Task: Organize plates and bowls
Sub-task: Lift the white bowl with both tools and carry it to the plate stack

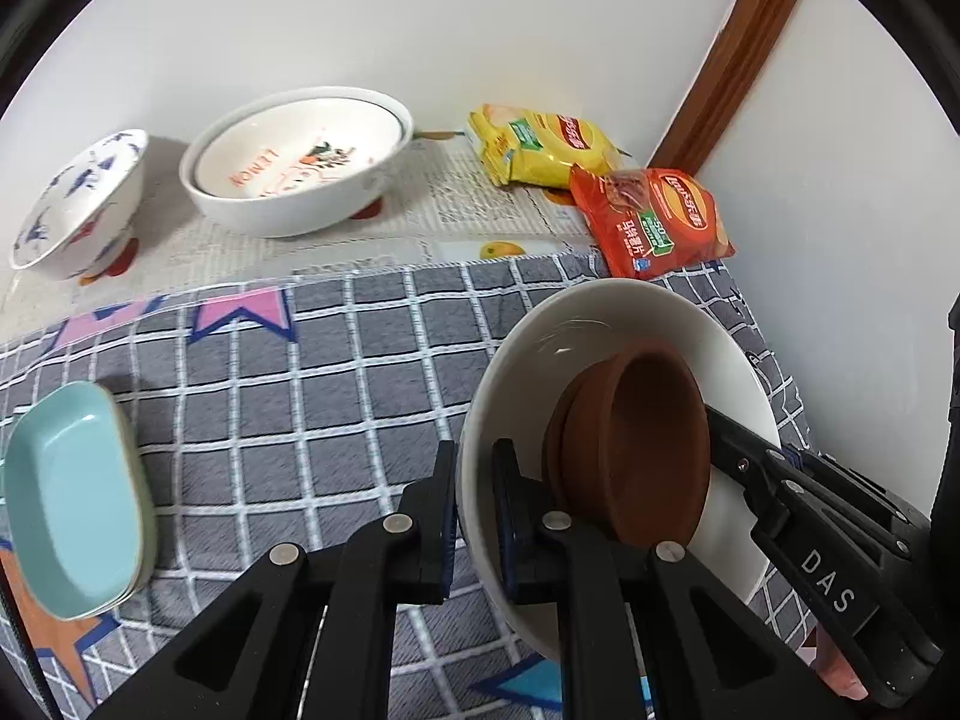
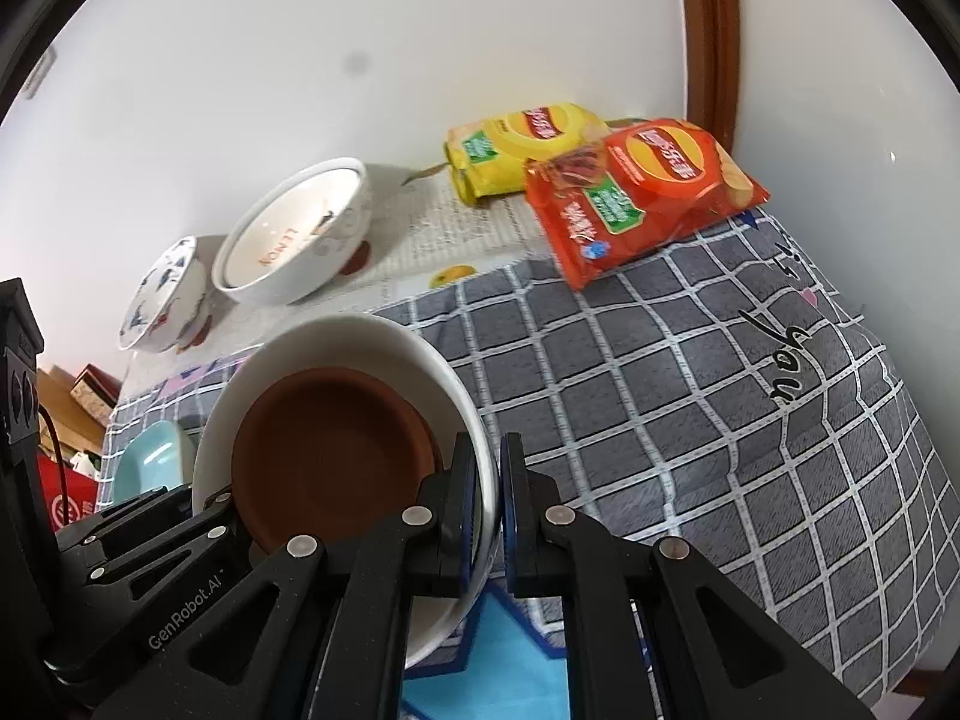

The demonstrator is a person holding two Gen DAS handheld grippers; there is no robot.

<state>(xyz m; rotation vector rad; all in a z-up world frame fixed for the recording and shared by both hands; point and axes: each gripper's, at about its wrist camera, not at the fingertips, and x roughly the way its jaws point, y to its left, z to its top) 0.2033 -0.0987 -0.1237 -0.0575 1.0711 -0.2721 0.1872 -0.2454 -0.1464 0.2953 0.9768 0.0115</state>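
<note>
The left gripper point(image 1: 474, 516) is clamped narrow on the near rim of a white bowl point(image 1: 606, 312), one pad outside the wall and one inside; the right gripper point(image 2: 489, 510) pinches the opposite rim of the same white bowl point(image 2: 336, 330) in the same way, so the bowl hangs between the two, tilted and clear of the grey checked cloth point(image 1: 300, 390). Inside it lie brown saucers point(image 1: 636, 450), what looks like two nested, slid down against the lower wall.

The step in hand appears to be carrying this loaded bowl toward the other crockery; done well, both grippers would travel together at a matched height, since any spread or twist between them would pry at the rim; levelling the bowl would probably keep the brown saucers point(image 2: 324, 450) from sliding out; both pinches are thin, so a slow, steady carry seems wise.

At the back, on a printed paper sheet point(image 1: 468, 204), a wide bowl marked LEMON point(image 1: 300, 162) seems to hold a second dish nested within; just beside it a blue-patterned bowl point(image 1: 78, 204) sits tipped and empty. Near the left edge of the left wrist view, a pale blue rectangular dish point(image 1: 72, 504) is empty and seems to rest on another like it. Yellow and red crisp packets point(image 2: 630, 180) lie near the wall corner, the red overlapping the yellow.
</note>
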